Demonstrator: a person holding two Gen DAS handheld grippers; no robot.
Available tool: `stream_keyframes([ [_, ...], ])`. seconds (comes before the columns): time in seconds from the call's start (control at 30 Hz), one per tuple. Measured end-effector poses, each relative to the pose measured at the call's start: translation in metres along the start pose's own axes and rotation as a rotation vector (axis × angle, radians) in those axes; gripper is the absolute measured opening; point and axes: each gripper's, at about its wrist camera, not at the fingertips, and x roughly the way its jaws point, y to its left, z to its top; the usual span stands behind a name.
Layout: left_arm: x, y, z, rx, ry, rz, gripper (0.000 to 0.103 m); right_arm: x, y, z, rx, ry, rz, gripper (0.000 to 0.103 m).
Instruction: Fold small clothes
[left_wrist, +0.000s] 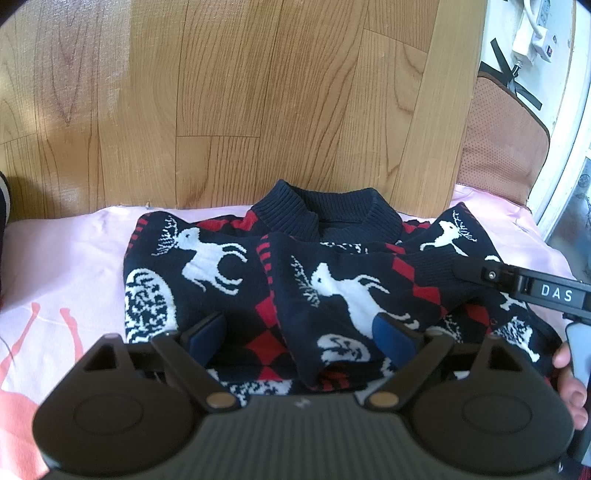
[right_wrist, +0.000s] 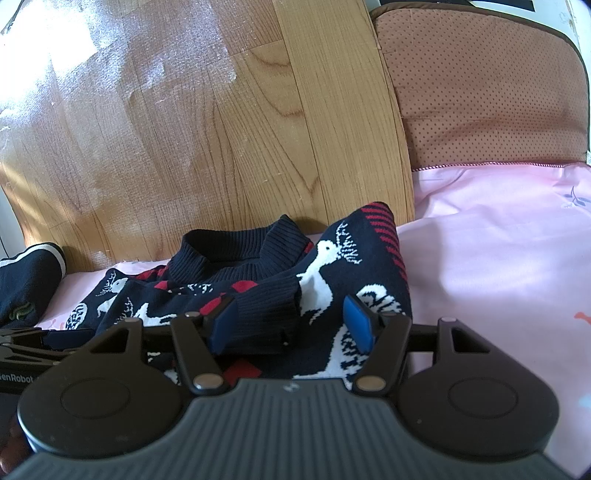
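Note:
A small navy sweater (left_wrist: 332, 280) with white deer and red diamonds lies on a pink sheet (left_wrist: 66, 266), collar toward the wooden board, both sleeves folded across the chest. My left gripper (left_wrist: 299, 336) is open, its blue pads (left_wrist: 207, 332) spread over the sweater's lower middle, one sleeve between them. My right gripper (right_wrist: 291, 321) is open too, with the ribbed sleeve cuff (right_wrist: 266, 317) lying between its pads (right_wrist: 356, 321); the sweater (right_wrist: 332, 258) is bunched up on that side. The right gripper's finger also shows in the left wrist view (left_wrist: 517, 284), resting on the sleeve.
A wooden board (left_wrist: 258, 110) stands behind the sheet. A brown cushion (right_wrist: 480, 92) lies at the far right. Another dark garment (right_wrist: 26, 284) sits at the left edge. A white power strip (left_wrist: 532, 37) hangs at the top right. The pink sheet (right_wrist: 498, 258) spreads right.

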Motion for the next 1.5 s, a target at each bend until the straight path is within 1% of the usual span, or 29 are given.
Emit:
stream_keyframes([
  [0.4,0.0002,0.0001,-0.0002,0.002,0.004,-0.004,0.092,0.0001,0.0009,-0.0001,0.001,-0.001,-0.002,0.066],
  [0.43,0.0003,-0.0003,-0.0006,0.003,0.005,-0.007,0.094,0.0003,0.0016,-0.0001,0.001,-0.001,-0.002,0.066],
  [0.47,0.0005,-0.0006,-0.0005,0.005,0.008,-0.012,0.100,0.0001,0.0006,-0.0002,0.002,-0.001,-0.002,0.066],
  [0.5,0.0015,-0.0011,-0.0001,0.012,0.020,-0.033,0.103,0.0001,0.0004,-0.0002,0.001,-0.001,-0.002,0.066],
  [0.6,0.0028,-0.0070,-0.0009,0.043,0.028,-0.012,0.103,0.0000,0.0004,-0.0002,0.002,-0.001,-0.002,0.066],
  [1.5,0.0024,-0.0064,-0.0006,0.041,0.026,-0.014,0.103,-0.0002,0.0007,-0.0005,0.004,-0.002,-0.002,0.067],
])
